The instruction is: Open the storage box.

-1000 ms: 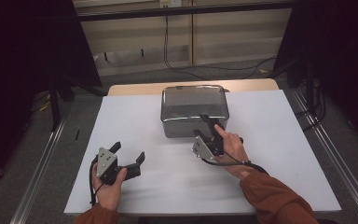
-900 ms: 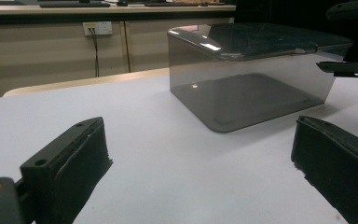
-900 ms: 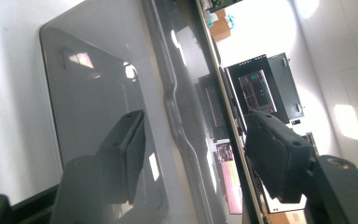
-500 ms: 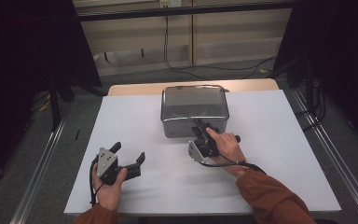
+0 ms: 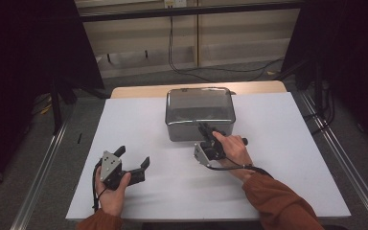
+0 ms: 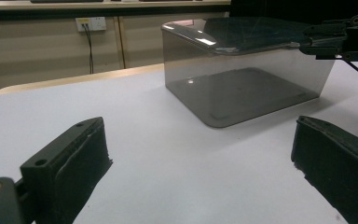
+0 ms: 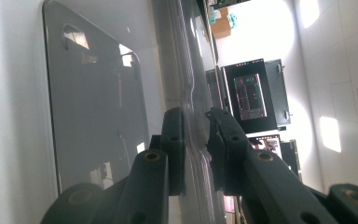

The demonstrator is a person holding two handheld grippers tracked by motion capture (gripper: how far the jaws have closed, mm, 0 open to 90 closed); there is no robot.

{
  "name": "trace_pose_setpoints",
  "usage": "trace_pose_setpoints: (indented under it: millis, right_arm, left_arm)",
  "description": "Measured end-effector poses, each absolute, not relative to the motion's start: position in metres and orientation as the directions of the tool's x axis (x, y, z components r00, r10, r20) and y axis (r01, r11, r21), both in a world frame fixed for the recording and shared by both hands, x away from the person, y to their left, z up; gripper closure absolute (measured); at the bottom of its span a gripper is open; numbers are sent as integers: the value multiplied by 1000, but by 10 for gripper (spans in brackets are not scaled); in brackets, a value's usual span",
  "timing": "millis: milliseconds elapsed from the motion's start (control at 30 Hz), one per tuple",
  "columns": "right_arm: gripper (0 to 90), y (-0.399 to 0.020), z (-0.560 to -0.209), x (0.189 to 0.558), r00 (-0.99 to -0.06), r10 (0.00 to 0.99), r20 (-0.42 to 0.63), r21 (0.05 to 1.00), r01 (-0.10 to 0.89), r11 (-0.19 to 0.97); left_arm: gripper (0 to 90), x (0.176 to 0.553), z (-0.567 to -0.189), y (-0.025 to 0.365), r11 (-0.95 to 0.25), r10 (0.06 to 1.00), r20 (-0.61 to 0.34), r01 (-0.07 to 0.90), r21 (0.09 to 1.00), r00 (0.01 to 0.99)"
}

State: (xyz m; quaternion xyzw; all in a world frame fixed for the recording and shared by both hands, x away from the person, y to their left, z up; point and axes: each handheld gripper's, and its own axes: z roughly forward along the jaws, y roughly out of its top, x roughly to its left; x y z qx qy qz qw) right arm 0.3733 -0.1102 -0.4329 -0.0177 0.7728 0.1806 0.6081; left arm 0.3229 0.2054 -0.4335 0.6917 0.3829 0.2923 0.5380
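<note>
Closing in from a wide spread, the right gripper (image 5: pixel 205 130) now clamps the tub's (image 5: pixel 200 113) near rim at centre frame; the left gripper (image 5: pixel 133 159), lower left, gapes apart.

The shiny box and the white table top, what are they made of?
The box looks like polished metal, probably stainless steel: its walls mirror the room and its rim glints. The right gripper has just closed its fingers on that thin rim. The table top seems a matte white board or sheet, with no glare; which one I cannot tell.
</note>
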Motion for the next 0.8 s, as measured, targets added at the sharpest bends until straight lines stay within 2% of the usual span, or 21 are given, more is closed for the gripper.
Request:
trace_pose_setpoints:
  millis: [500, 700, 800]
  right_arm:
    - [783, -111, -431, 373, -250, 156, -956, 221, -259, 940]
    - [784, -113, -429, 374, -253, 157, -955, 225, -268, 937]
    - [783, -113, -428, 374, -255, 162, -953, 231, -271, 934]
  left_arm:
    - [36, 321, -431, 205, -91, 857, -20, 190, 978, 514]
    - [47, 327, -432, 206, -61, 855, -65, 225, 973, 514]
    - [61, 328, -430, 205, -75, 855, -50, 217, 973, 516]
